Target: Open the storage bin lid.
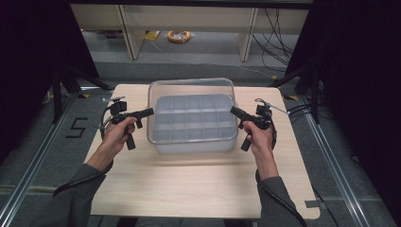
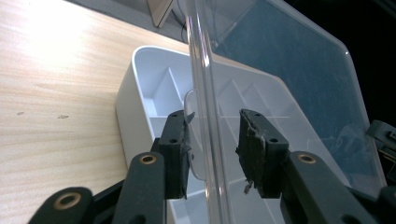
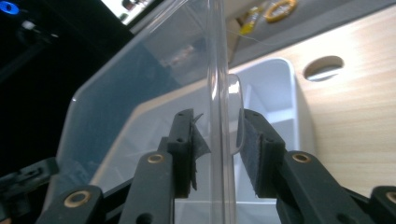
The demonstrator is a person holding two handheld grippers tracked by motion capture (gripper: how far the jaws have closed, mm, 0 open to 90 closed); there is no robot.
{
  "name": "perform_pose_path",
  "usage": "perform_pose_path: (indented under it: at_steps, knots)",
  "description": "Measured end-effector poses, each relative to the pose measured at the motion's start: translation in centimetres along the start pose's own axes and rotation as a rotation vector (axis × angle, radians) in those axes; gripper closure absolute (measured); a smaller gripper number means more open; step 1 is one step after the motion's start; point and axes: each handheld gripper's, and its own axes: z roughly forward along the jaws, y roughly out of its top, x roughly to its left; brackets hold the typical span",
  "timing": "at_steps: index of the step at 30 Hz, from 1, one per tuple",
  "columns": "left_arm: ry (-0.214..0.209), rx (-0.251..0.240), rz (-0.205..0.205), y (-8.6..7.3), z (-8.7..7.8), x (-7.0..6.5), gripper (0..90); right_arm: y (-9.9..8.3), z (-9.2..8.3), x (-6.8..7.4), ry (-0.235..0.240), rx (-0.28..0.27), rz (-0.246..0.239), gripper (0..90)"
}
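We held our left gripper [image 1: 150,112] in the left hand [image 1: 119,131], its jaws pointing inward toward the right gripper [image 1: 233,110], held in the right hand [image 1: 258,134]. Both forearms reached forward, bent slightly outward at the elbows. Each pair of jaws had closed onto a clear edge between its pads.

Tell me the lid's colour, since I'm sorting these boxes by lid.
The lid is clear, colourless plastic over a white divided box; the left gripper view shows it best.
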Motion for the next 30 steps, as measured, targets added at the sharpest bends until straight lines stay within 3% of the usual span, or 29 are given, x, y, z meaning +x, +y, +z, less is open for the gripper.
perform_pose_path:
  at_steps: [1, 2, 3, 7, 8, 15, 25, 27, 30]
  knots:
    - [-0.006, -0.009, 0.003, -0.1, -0.3, -0.1, 63.0, 0.0, -0.4, 0.4, 0.009, 0.001, 0.031, 67.7]
    - [-0.010, -0.018, 0.005, -0.2, -0.7, -0.3, 63.4, -0.1, -0.7, 0.6, 0.017, 0.000, 0.029, 67.7]
    - [-0.014, -0.019, 0.013, -0.3, -1.1, -0.4, 63.9, -0.1, -1.0, 0.7, 0.015, -0.004, 0.001, 67.8]
    - [-0.027, -0.030, 0.032, -0.7, -2.6, -1.0, 64.7, -0.5, -2.5, 1.7, 0.036, -0.006, 0.002, 69.0]
    - [-0.028, -0.028, 0.037, -0.8, -3.0, -1.1, 64.6, -0.6, -2.8, 1.8, 0.047, -0.011, -0.027, 69.1]
    - [-0.048, -0.038, 0.069, -2.3, -5.0, -2.0, 64.7, -1.7, -5.0, 2.8, 0.058, -0.013, -0.038, 69.6]
    - [-0.071, -0.042, 0.084, -5.2, -6.4, -2.5, 65.7, -4.1, -6.9, 2.1, 0.055, 0.000, -0.029, 69.6]
    - [-0.066, -0.024, 0.110, -5.8, -6.6, -2.6, 65.3, -4.6, -7.2, 1.9, 0.057, 0.004, -0.019, 69.4]
    - [-0.069, -0.005, 0.107, -6.7, -6.6, -2.4, 65.3, -5.4, -7.6, 1.5, 0.047, 0.004, -0.017, 69.4]
